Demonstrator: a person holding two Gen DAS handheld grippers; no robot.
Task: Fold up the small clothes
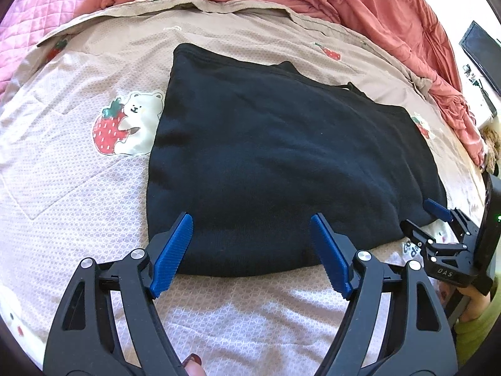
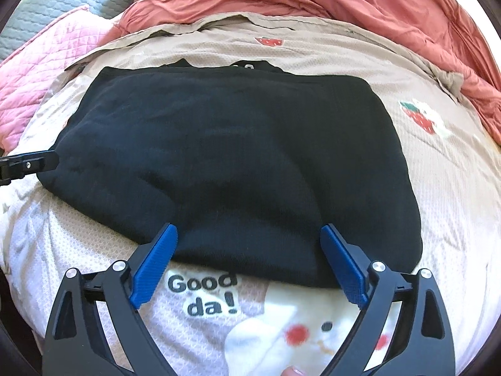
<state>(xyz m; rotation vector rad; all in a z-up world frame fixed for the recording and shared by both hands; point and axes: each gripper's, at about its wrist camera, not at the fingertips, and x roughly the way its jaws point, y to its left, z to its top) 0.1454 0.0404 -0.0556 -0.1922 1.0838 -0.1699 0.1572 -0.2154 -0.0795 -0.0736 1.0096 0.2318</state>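
**Two open grippers waited at the near edge of a soft black top**

The left gripper (image 1: 250, 250) had its two blue fingers (image 1: 172, 253) spread wide apart. Nothing was pinched between them. The tips hung just over the near edge of the black top (image 1: 281, 163), and it was hard to tell if they touched the cloth.

The right gripper (image 2: 249, 263) was spread wide too, and it held nothing. Its blue fingers (image 2: 343, 263) sat at the same near edge, further along to the right. In the left view you could see the right gripper at the top's near right corner.

The black top lay flat on the bed cover (image 1: 78, 194), in the middle of it. It was already folded into a thick, tidy block, with a bit of the neck peeking out at the far side. The bed cover was pink with strawberry bears (image 1: 128, 125) and the words "Good da!" (image 2: 206, 294). A red blanket (image 1: 344, 0) was bunched up far behind.

The top looked soft, floppy and light. It would likely bend and droop when lifted, and the layers could slide apart. It was not something that could break. A good place to grab was probably the thick near edge, one gripper near each corner, pinching all the layers together so the fold stays neat.
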